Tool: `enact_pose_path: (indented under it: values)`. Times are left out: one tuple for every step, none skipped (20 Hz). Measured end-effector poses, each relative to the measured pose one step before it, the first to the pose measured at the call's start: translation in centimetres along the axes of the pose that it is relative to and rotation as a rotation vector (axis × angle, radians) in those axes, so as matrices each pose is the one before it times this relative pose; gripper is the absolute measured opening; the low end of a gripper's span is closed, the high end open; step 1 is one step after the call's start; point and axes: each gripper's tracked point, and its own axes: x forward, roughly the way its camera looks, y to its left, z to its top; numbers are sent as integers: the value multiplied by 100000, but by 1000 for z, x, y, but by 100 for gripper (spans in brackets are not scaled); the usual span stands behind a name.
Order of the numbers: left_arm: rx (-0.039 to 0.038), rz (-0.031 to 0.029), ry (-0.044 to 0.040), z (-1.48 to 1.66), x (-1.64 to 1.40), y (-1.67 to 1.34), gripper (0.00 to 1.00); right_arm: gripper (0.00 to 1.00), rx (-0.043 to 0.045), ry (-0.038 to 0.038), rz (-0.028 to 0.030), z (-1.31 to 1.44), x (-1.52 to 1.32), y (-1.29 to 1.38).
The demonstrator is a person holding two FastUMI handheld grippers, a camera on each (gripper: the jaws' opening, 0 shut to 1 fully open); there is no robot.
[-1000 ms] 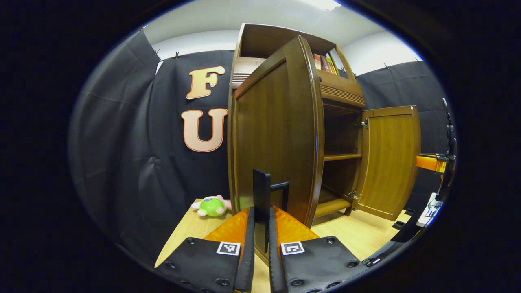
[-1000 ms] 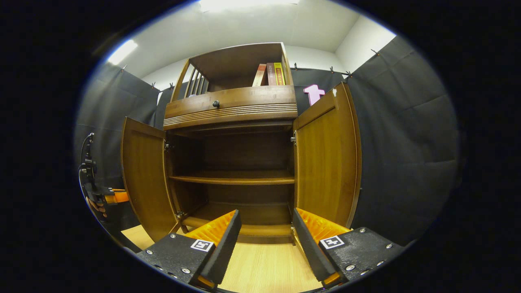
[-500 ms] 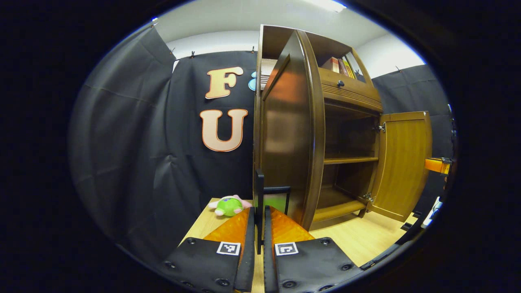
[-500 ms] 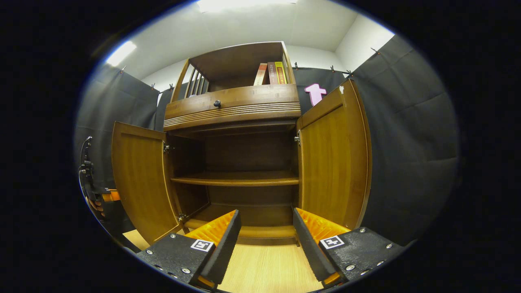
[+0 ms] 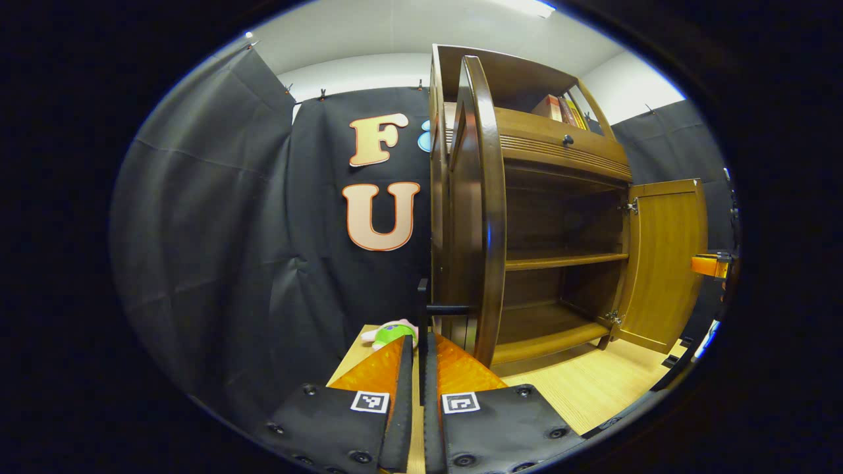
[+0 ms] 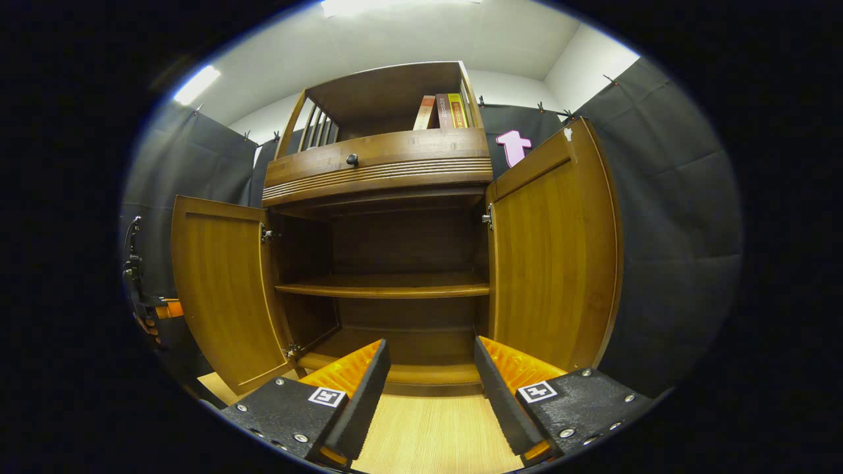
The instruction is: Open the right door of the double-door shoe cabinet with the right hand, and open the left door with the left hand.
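My left gripper point(image 5: 417, 368) clamps the dark-brown wooden left door's point(image 5: 475, 217) black bar handle point(image 5: 440, 308); over-swinging could strain hinges. My right gripper point(image 6: 431, 375) is released.

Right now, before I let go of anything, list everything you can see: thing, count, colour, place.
Shoe cabinet: one, brown wood, standing on the floor, both doors open.
Left door: one, brown, swung wide; edge-on in the left gripper view.
Right door: one, brown, swung wide.
Door handle: one, black bar, on the left door.
Inner shelf: one, brown, bare, mid-height inside.
Drawer knob: one, black, above the doors.
Books: a few, reddish and yellow, top compartment, right end.
Plush toy: one, green and pink, on the floor left of the cabinet.
Floor: light wood.
Left gripper: orange and black, shut on the door handle.
Right gripper: orange and black, open, holding nothing.
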Motion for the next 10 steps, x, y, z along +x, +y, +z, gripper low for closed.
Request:
enact_pose_path:
  values:
    - [-983, -999, -39, -91, -94, -224, 8, 80, -28, 1, 413, 13, 185, 234]
    - [-65, -609, -65, 122, -124, -174, 16, 80, -165, -49, 329, 11, 114, 220]
    - [1025, 213, -161, 76, -149, 148, 9, 80, -152, 5, 295, 35, 157, 225]
    - [1042, 153, -129, 86, 32, 102, 16, 80, -28, -90, 392, 32, 57, 218]
    - [331, -279, 8, 36, -104, -78, 16, 80, 51, -125, 418, 32, 135, 233]
    - [-310, -371, 358, 16, -44, -30, 16, 80, 147, -110, 348, -70, 171, 168]
    - [-729, 155, 806, -154, -78, 32, 16, 80, 112, 43, 265, -63, 141, 203]
    - [-1903, 552, 1718, -218, -183, -39, 16, 80, -16, 343, -158, -117, 85, 25]
    - [-1884, 180, 915, -42, -308, -180, 17, 80, -320, 683, -436, -205, 147, -48]
    - [-907, 184, -783, 380, -200, -117, 12, 80, -527, 662, -501, -129, 124, -98]
